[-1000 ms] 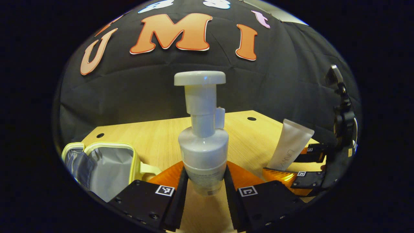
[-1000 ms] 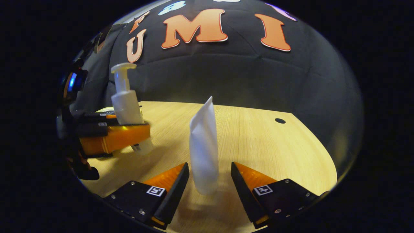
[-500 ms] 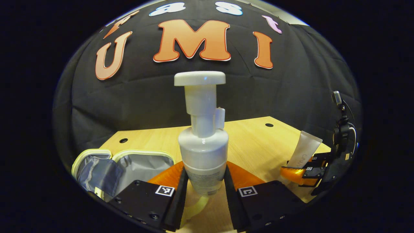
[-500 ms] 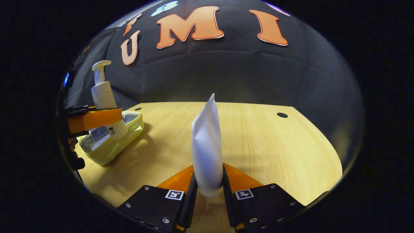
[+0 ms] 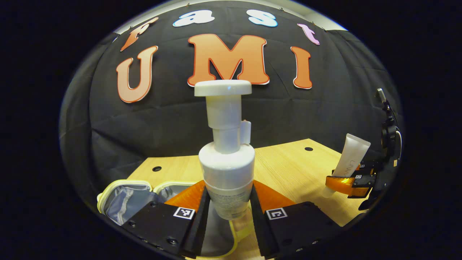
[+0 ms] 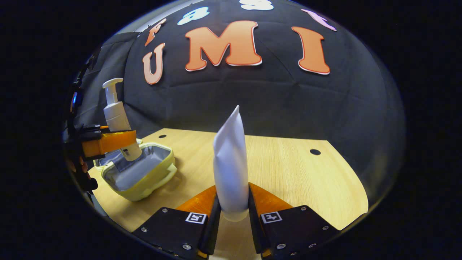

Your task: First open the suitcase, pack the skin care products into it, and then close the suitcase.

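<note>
My left gripper (image 5: 227, 206) is shut on a white pump bottle (image 5: 225, 159), held upright over the open yellow suitcase (image 5: 122, 200) with its grey lining. From the right gripper view that bottle (image 6: 116, 115) hangs just above the open suitcase (image 6: 144, 177), still clamped by the left gripper (image 6: 108, 141). My right gripper (image 6: 232, 213) is shut on a white tube (image 6: 231, 162), standing cap down and lifted off the wooden table (image 6: 288, 173). In the left gripper view the tube (image 5: 352, 155) and the right gripper (image 5: 346, 180) appear at the far right.
The wooden table (image 5: 285, 169) has small round holes (image 5: 308, 148) near its back edge. The black cloth wall stands right behind it. A hand (image 6: 77, 169) holds the left gripper at the left edge of the right gripper view.
The left gripper has carried the pump bottle leftward to above the open suitcase. The right gripper has shut on the tube and lifted it off the table.
</note>
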A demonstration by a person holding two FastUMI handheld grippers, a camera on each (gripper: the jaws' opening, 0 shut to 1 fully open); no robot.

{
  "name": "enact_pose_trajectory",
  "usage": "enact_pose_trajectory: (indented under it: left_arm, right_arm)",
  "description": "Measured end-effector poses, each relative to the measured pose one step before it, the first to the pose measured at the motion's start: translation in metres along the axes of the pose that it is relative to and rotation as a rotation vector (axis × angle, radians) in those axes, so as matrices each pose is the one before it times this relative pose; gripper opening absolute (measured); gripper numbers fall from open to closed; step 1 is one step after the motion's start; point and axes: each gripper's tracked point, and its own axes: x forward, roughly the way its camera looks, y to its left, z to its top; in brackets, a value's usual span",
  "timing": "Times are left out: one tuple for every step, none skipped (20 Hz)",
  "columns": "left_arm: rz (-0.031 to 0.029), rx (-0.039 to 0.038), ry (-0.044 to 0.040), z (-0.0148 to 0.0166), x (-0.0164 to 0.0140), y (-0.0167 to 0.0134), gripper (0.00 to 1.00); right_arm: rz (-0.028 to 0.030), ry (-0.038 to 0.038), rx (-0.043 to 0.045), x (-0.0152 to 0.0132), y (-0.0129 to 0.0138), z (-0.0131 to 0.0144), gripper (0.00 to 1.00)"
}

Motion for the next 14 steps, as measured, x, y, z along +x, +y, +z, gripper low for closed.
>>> enact_pose_trajectory:
  left_arm:
    - [0.00234, 0.00011, -0.0029, 0.00685, -0.00479, 0.00472, 0.57]
    - [0.00595, -0.00323, -0.00504, 0.00497, -0.00589, 0.00492, 0.57]
    - [0.00151, -0.00193, 0.00074, 0.00549, -0.00447, 0.00449, 0.57]
    - [0.00202, 0.00015, -0.0023, 0.00336, -0.00438, 0.00258, 0.57]
    - [-0.00005, -0.00197, -0.00417, 0.0047, -0.00349, 0.00313, 0.57]
    - [-0.00172, -0.00307, 0.00052, 0.00405, -0.00483, 0.0029, 0.57]
    - [0.0015, -0.00155, -0.00236, 0.00328, -0.00425, 0.00349, 0.57]
    - [0.00086, -0.00046, 0.00388, 0.00182, -0.00281, 0.00473, 0.57]
    - [0.00274, 0.00285, 0.00832, 0.00001, -0.00341, 0.00572, 0.57]
    - [0.00435, 0.00052, 0.00373, 0.00094, -0.00251, 0.00619, 0.57]
    - [0.00246, -0.00368, 0.01252, -0.00171, -0.00219, 0.0074, 0.57]
    - [0.00066, -0.00729, 0.01797, -0.00525, -0.001, 0.00652, 0.57]
    - [0.00119, -0.00475, 0.01276, -0.0032, 0.0003, 0.0079, 0.57]
    - [0.00249, 0.0001, 0.02294, -0.00672, -0.00043, 0.00697, 0.57]
  right_arm:
    - [0.00813, -0.01165, -0.00527, -0.00463, 0.00541, 0.00881, 0.41]
    - [0.00137, -0.00648, -0.00666, -0.00385, 0.00421, 0.00792, 0.41]
    - [0.00844, -0.00967, -0.00369, -0.00391, 0.00443, 0.0072, 0.41]
    - [0.0027, -0.00384, -0.00422, -0.00405, 0.00572, 0.008, 0.41]
    - [0.00596, -0.00877, -0.00337, -0.00368, 0.00466, 0.00569, 0.41]
    - [0.00653, -0.00461, -0.00478, -0.00272, 0.00501, 0.00617, 0.41]
    - [0.0092, -0.00443, -0.00359, -0.00225, 0.00654, 0.0049, 0.4]
    - [0.00578, -0.00126, -0.00467, -0.00181, 0.00554, 0.00517, 0.41]
    - [0.0149, -0.00024, -0.00156, -0.00245, 0.00765, 0.00442, 0.4]
    - [0.00644, -0.00144, 0.00137, -0.00084, 0.00662, 0.00527, 0.41]
    - [0.01609, 0.00043, 0.00724, -0.00032, 0.00799, 0.00367, 0.41]
    - [0.00568, -0.00745, 0.0076, 0.00079, 0.00689, 0.00576, 0.41]
    - [0.0123, -0.00366, 0.00404, 0.00087, 0.00799, 0.00602, 0.4]
    - [0.00614, -0.00571, -0.00253, 0.00226, 0.00856, 0.00495, 0.41]
